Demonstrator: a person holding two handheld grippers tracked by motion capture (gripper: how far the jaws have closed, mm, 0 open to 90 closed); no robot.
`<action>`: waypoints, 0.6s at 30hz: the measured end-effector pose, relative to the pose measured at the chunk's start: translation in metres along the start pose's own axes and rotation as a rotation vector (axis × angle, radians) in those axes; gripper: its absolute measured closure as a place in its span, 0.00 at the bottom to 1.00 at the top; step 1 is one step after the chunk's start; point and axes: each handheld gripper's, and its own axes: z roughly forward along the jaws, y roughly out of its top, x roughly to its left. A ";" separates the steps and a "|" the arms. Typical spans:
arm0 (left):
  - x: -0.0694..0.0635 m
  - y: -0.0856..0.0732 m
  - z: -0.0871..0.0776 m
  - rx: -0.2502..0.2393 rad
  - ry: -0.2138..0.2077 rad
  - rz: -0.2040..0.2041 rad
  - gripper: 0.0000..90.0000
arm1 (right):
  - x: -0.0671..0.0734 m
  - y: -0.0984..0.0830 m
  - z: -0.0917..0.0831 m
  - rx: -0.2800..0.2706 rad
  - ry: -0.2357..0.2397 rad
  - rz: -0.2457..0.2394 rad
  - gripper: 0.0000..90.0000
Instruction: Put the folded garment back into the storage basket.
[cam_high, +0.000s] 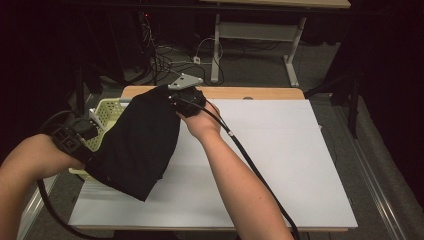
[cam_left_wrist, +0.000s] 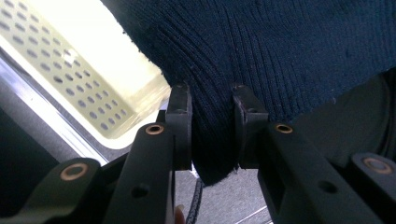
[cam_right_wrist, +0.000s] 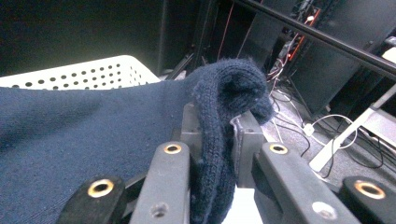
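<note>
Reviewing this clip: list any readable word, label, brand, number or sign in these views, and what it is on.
None can be read in any view.
Dark knit garment: plain ribbed knit, no tag or print showing.
Perforated plastic basket: holes, no lettering.
Left gripper and right gripper, each shut on the garment: bare black jaws, no markings.
White table sheet: blank.

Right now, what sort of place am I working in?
Most likely a lab or recording workroom, not a home: a bare white worktable, loose cables and a power adapter on grey carpet, and a metal-framed desk behind. A perforated basket sits at the table's left.
</note>
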 end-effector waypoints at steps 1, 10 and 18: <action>0.002 -0.003 0.002 -0.003 0.000 -0.007 0.79 | 0.002 0.000 0.004 0.002 0.004 -0.003 0.89; 0.024 -0.026 0.009 -0.029 -0.018 -0.077 0.79 | 0.015 0.021 0.036 -0.001 0.045 -0.030 0.89; 0.047 -0.049 0.001 -0.061 0.000 -0.158 0.79 | 0.025 0.048 0.068 -0.024 0.071 -0.036 0.89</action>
